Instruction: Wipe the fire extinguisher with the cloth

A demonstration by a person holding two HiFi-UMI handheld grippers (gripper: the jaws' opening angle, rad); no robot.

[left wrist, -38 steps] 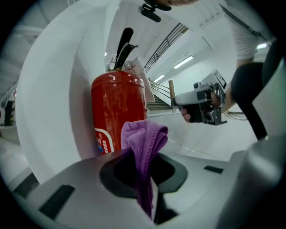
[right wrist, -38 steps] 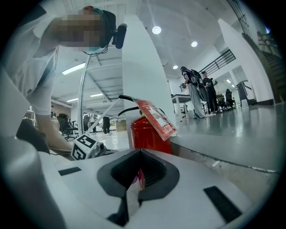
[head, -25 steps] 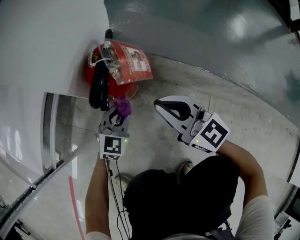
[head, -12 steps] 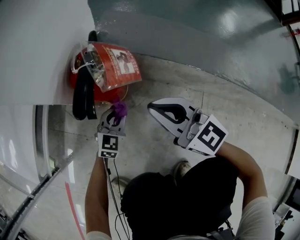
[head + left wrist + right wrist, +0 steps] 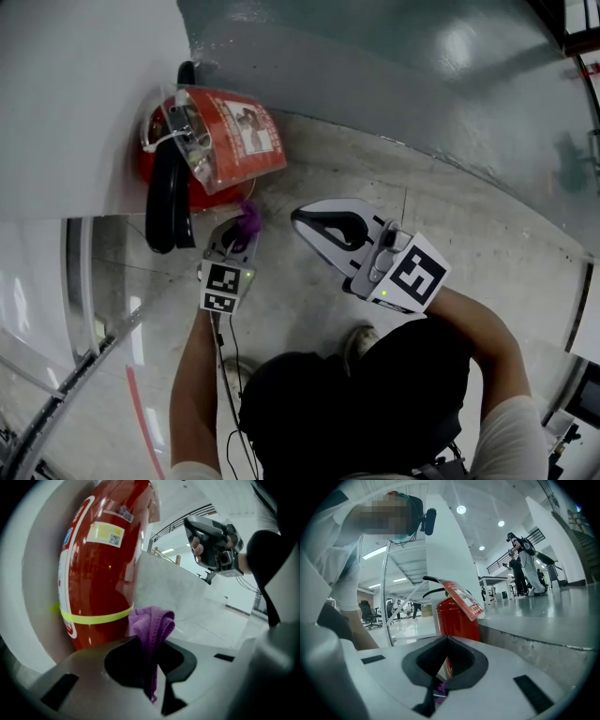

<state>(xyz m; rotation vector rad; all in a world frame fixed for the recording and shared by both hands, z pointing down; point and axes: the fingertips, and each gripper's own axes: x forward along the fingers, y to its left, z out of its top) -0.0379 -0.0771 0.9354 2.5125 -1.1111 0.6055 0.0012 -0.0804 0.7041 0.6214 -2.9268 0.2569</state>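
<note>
Left gripper view: a purple cloth [image 5: 152, 625] is sitting just beside the red fire extinguisher [image 5: 98, 573].
The left gripper [image 5: 239, 232] is pinching the cloth near the extinguisher's lower body, which is standing on the floor [image 5: 309, 183] against a white wall [image 5: 75, 94]; the right gripper [image 5: 300, 218] is hanging closed and empty.

A red cylindrical metal fire extinguisher [image 5: 148, 165] stands upright on the grey concrete floor [image 5: 309, 309], backed against a white wall [image 5: 84, 103]. A yellow-green band circles its lower body, and a white label with a yellow sticker sits higher up. A black hose [image 5: 167, 204] hangs down its side, and a red tag in a clear plastic sleeve [image 5: 230, 131] hangs from its top.

A small purple fabric cloth [image 5: 152, 629] is bunched and pinched in the jaws of the left gripper [image 5: 146, 654]. Its folded end sticks out past the tips and a thin tail hangs down. It sits just beside the extinguisher's lower body, level with the band; contact cannot be told.
</note>
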